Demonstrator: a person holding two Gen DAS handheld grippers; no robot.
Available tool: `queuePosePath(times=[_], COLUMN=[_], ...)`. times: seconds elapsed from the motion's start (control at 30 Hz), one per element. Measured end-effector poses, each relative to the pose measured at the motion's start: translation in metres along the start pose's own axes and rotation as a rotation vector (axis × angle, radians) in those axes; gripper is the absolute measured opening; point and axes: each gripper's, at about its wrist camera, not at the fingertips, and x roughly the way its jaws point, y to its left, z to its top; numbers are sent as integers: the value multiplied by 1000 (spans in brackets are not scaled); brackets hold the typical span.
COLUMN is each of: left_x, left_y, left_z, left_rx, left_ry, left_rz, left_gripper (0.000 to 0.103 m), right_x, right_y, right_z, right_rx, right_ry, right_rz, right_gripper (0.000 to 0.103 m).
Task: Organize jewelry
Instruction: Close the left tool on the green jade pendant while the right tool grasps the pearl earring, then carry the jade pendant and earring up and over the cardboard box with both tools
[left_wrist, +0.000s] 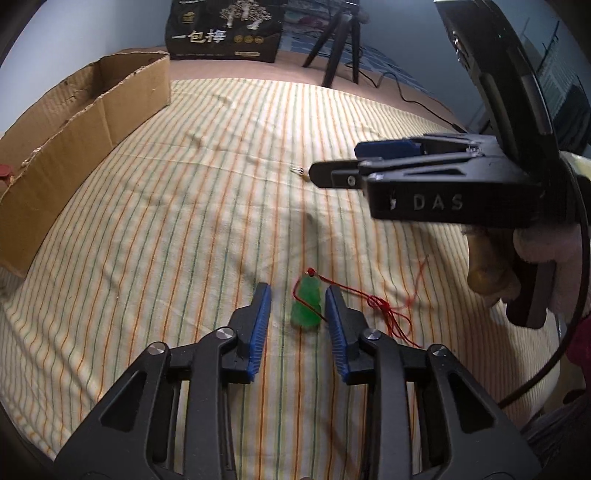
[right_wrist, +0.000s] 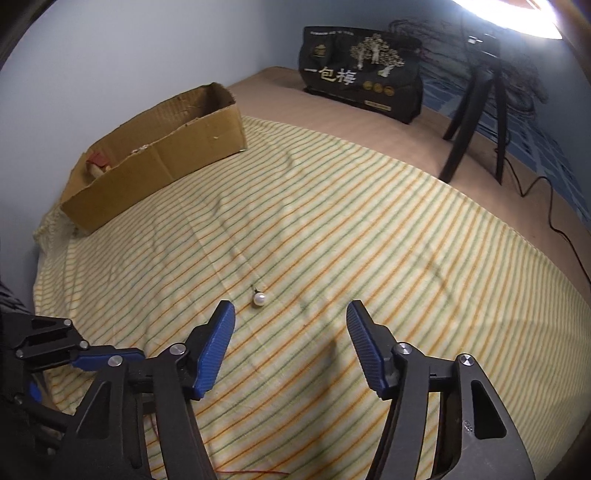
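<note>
A green jade pendant (left_wrist: 306, 304) on a red cord (left_wrist: 384, 310) lies on the striped cloth (left_wrist: 184, 221). My left gripper (left_wrist: 297, 295) is open, its blue pads either side of the pendant, not touching it. A small pearl earring (right_wrist: 259, 298) lies on the cloth just ahead of my right gripper (right_wrist: 291, 310), which is open and empty; the pearl is near its left pad. The right gripper also shows in the left wrist view (left_wrist: 351, 166), with the earring (left_wrist: 300, 172) at its tip. The left gripper's side shows in the right wrist view (right_wrist: 70, 350).
An open cardboard box (right_wrist: 159, 158) stands at the cloth's far left, with a red item (right_wrist: 96, 159) inside. A black printed bag (right_wrist: 364, 79) and a black tripod (right_wrist: 476, 99) with a cable stand at the back of the bed.
</note>
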Motion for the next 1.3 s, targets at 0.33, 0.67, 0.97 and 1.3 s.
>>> queuePosePath(times=[0.33, 0.67, 0.97, 1.3], left_x=[6, 4, -1, -26], left_y=[10, 28, 51, 65], left_z=[5, 7, 8, 5], left_rx=[-44, -98, -154, -176], left_ry=[-38, -60, -67, -102], left_rz=[78, 108, 108, 95], left_gripper=[16, 16, 15, 15], right_x=[20, 26, 29, 7], right_y=[-3, 5, 16, 23], right_z=[0, -1, -2, 2], right_rx=[-26, -84, -97, -82], right_ry=[0, -11, 7, -5], right_rz=[12, -6, 13, -8], right_gripper=[49, 34, 7, 7])
